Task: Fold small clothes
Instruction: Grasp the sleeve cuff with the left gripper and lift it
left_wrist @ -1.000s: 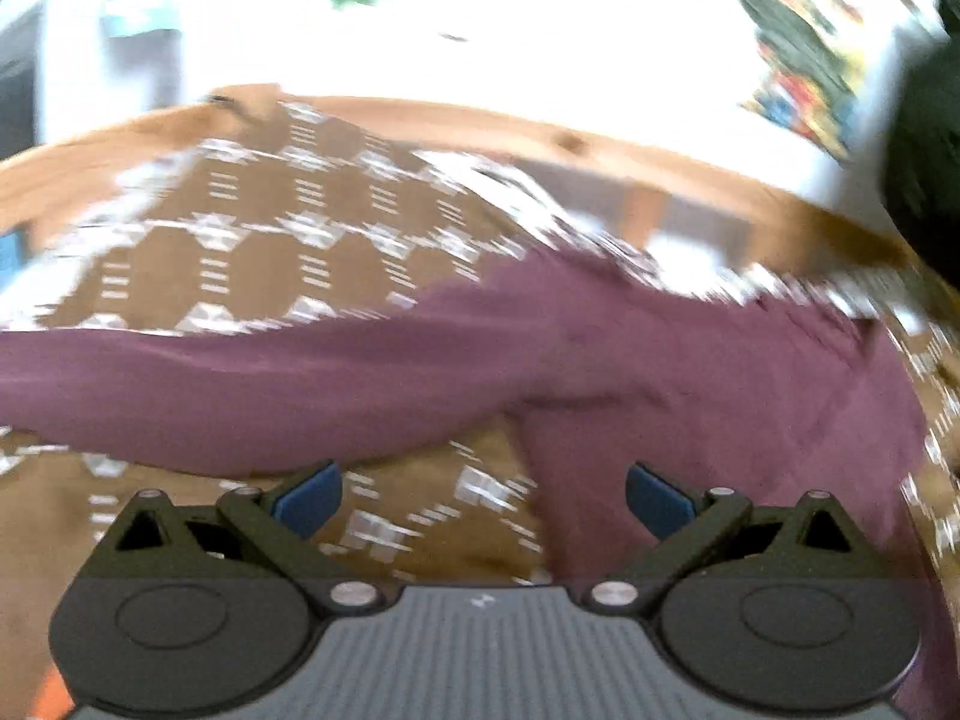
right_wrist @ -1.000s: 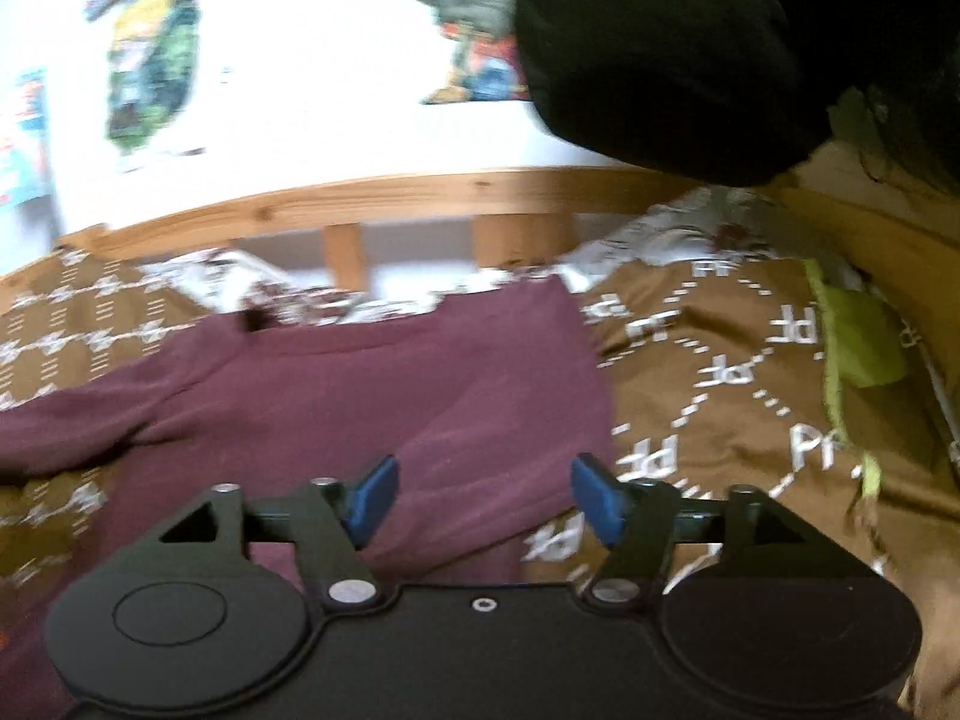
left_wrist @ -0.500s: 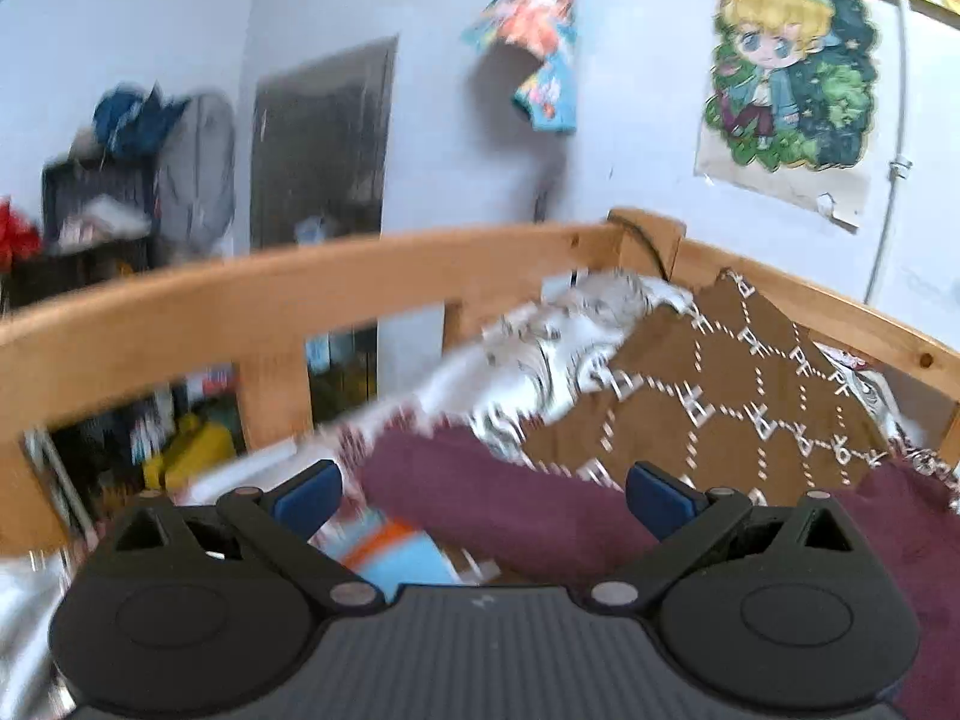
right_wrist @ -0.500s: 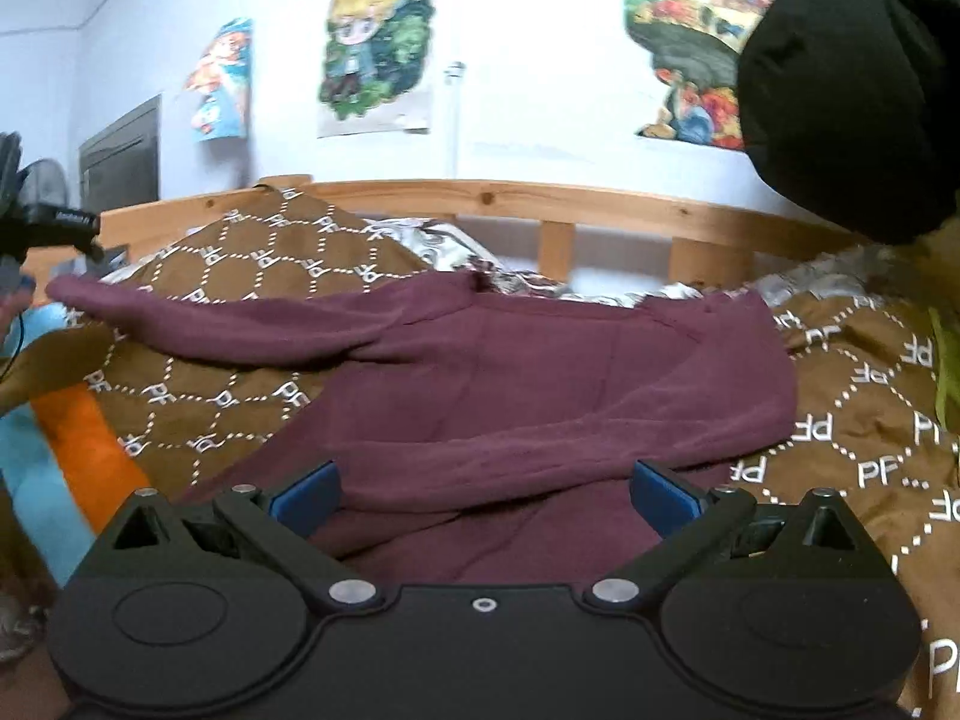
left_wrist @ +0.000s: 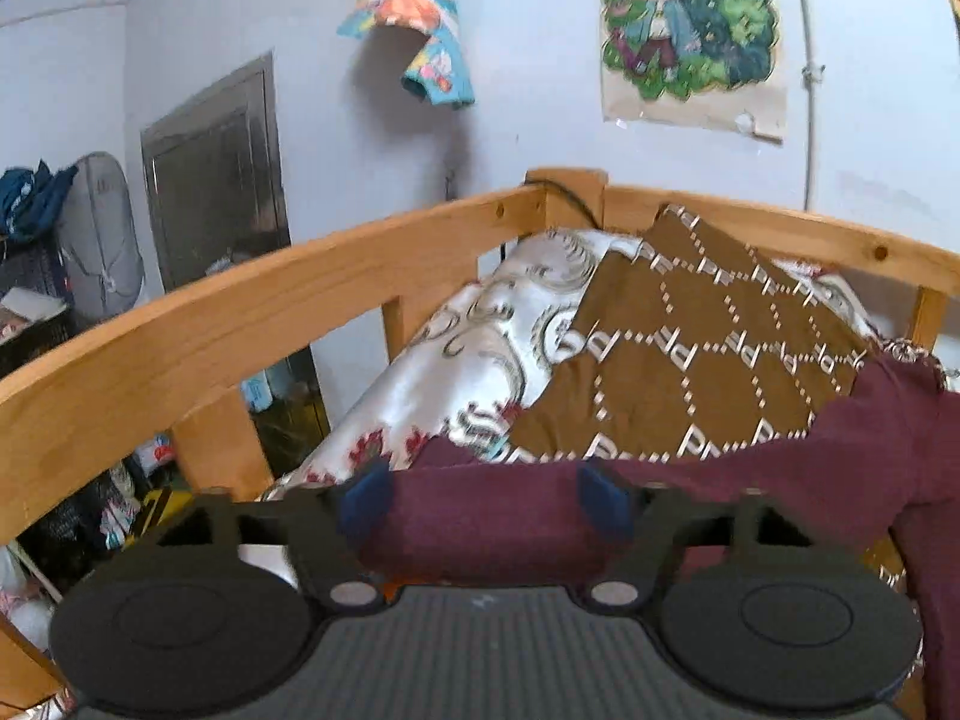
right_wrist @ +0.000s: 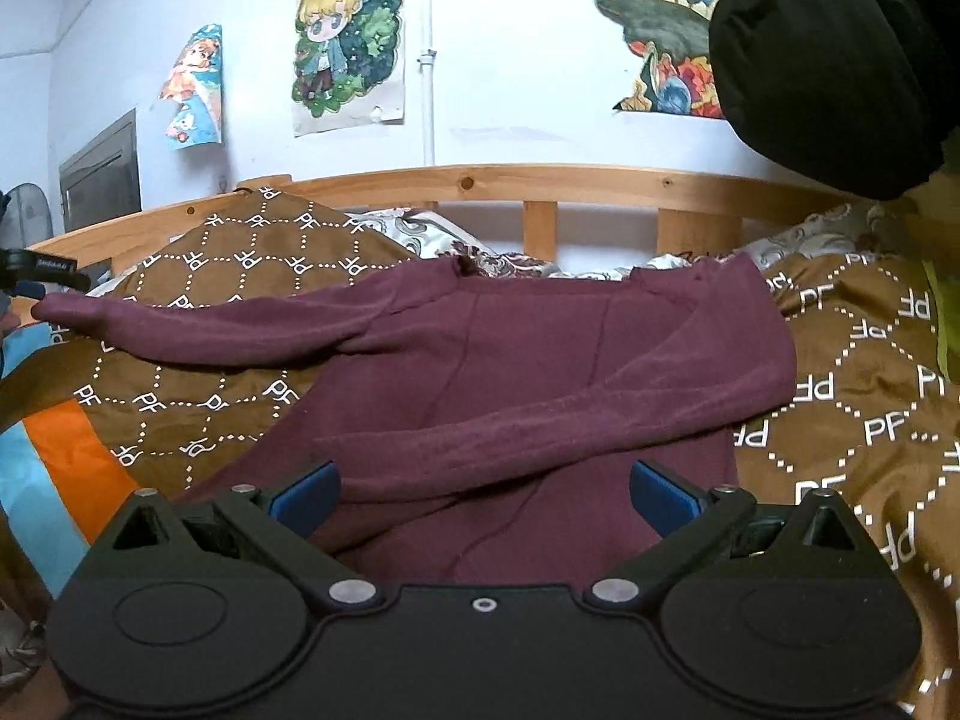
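Bed (right_wrist: 870, 360) with brown quilt, wooden rail behind: the maroon sweater (right_wrist: 540, 372) lies spread on it. My left hand-held gripper (left_wrist: 480, 501) is closing around the sleeve end (left_wrist: 480, 516); my right hand-held gripper (right_wrist: 480, 495) hangs spread, empty. A shallow pinch may let the sleeve slip, or snag quilt.

- "PF" — white letters repeated inside a dotted diamond grid across the brown blanket (right_wrist: 864, 420); the same monogram shows on the blanket in the left wrist view (left_wrist: 708, 372), partly cut off by folds.
- A small white label on the black bar (right_wrist: 54, 267) at the far left — too small to read.
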